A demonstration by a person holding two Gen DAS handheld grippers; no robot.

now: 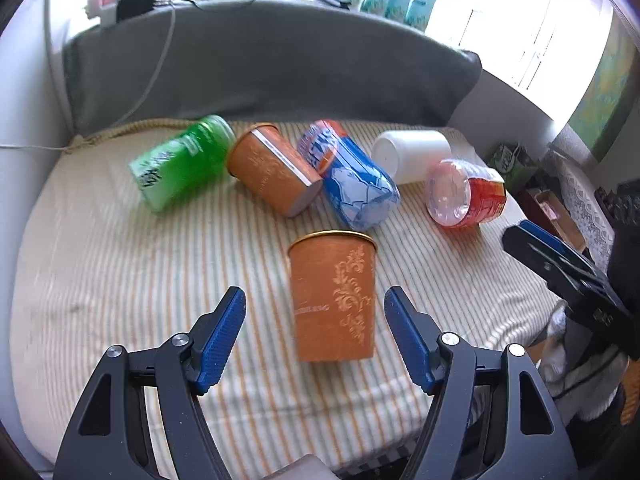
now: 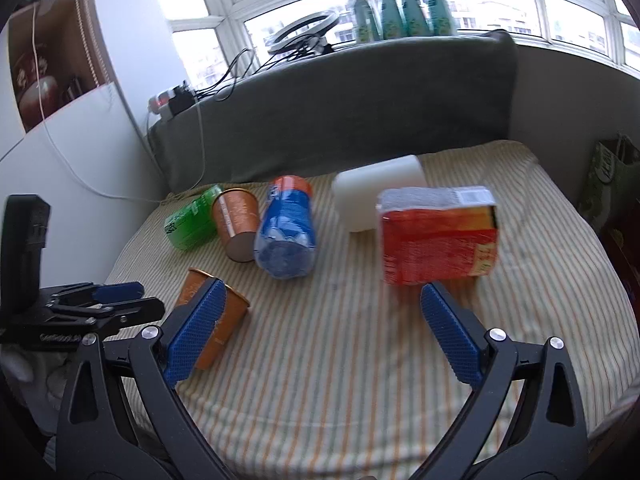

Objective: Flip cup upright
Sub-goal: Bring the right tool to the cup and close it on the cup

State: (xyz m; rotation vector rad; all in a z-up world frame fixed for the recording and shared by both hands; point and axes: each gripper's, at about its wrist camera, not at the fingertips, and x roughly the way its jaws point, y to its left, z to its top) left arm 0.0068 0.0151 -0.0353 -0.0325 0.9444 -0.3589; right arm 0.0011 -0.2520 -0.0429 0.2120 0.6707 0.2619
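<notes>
While the orange cup stands up on the striped cloth:
Left gripper: fingers wide apart, one on each side of the cup, not touching.
Right gripper: fingers apart, holding nothing.
Behind: five more cups lie tipped over.

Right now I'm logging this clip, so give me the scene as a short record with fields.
surface: striped cloth
upright cup: orange cup, rim up, between the open pads of the left tongs, untouched
lying cups: green cup, second orange cup, blue cup, white cup, red cup
right tongs: right tongs, open, empty, red cup ahead
</notes>
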